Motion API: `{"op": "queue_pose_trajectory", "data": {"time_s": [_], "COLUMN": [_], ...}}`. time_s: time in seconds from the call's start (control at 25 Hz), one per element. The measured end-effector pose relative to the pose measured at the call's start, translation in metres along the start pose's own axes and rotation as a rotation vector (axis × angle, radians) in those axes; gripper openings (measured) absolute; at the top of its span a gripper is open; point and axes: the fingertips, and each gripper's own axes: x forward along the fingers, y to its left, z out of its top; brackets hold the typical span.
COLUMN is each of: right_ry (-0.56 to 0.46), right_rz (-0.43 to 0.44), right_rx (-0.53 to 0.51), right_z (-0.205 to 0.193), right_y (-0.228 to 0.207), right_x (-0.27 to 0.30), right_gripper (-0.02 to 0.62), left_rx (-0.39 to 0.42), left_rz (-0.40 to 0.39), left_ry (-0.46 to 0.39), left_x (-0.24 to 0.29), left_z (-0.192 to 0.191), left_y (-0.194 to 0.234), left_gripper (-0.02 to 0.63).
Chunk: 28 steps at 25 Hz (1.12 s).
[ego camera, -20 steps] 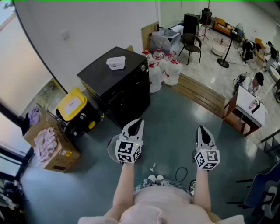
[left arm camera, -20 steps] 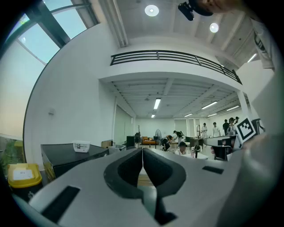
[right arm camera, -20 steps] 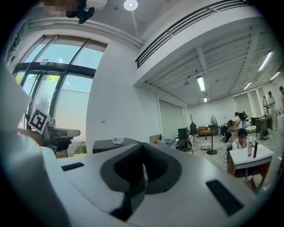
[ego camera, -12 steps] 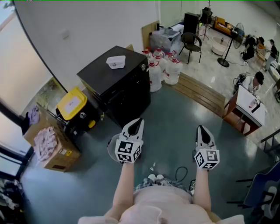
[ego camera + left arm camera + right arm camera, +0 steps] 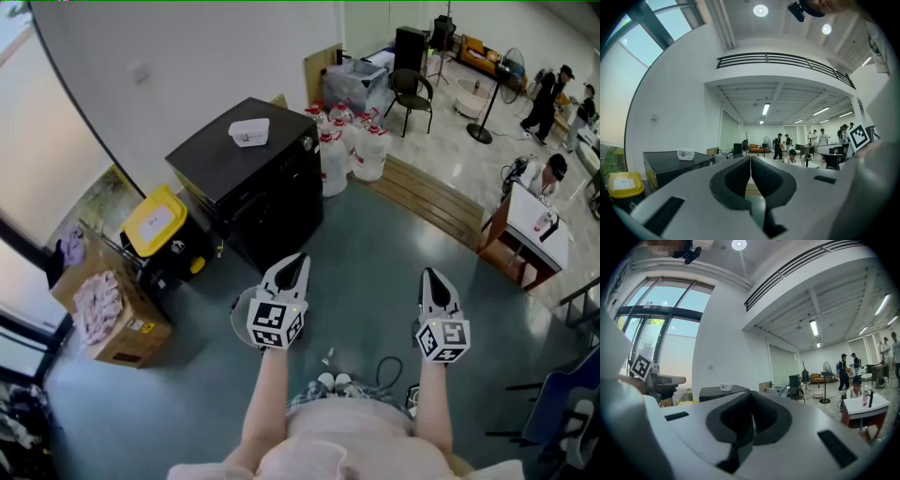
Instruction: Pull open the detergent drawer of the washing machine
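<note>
Both left gripper and right gripper with fingers pressed together, empty, over teal floor before black washing machine.

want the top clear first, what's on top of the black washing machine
Only a small white container sits on top of the black washing machine. The patch beneath it is covered, and what it holds cannot be told.

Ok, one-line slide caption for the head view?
Left gripper and right gripper, both shut and empty, hover short of the black washing machine.
</note>
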Motion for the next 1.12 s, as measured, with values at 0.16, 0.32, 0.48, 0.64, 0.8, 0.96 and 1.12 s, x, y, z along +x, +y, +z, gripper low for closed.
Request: {"op": "queue_pose_trajectory", "data": {"time_s": [0.16,0.32,0.48,0.64,0.8,0.96,1.12], "right_ry": [0.01,0.024,0.017,-0.011,-0.029,-0.02,-0.019], "right_rz": [0.023,0.043,0.064,0.083,0.085,0.078,0.07], "right_rx": [0.015,0.013,0.037,0.068,0.113,0.121,0.111], "right_z": [-0.005,-0.008,-0.008,-0.001,-0.001,-0.007,-0.009], "right_y": [0.006,0.013,0.017,0.019,0.018,0.019,0.022], "right_x": [0.002,0.003,0.004,0.004,0.004,0.009,0.012], "right_gripper": [0.015,0.015,0.022,0.129,0.19,0.324,0.396], "left_rx": [-0.011,-0.021,-0.033,-0.047,-0.061,-0.065,-0.064], "left_rz": [-0.005,-0.011,-0.026,-0.028,-0.046,-0.047,-0.049], "left_ry": [0.003,0.002,0.0,-0.015,-0.021,-0.026,-0.017], "left_x": [0.0,-0.001,-0.002,-0.004,-0.006,-0.007,-0.006], "left_z": [-0.003,-0.005,-0.003,0.001,0.0,-0.002,-0.007], "left_y": [0.001,-0.001,-0.001,0.001,0.002,0.005,0.007], "left_gripper": [0.028,0.028,0.029,0.048,0.196,0.264,0.322]}}
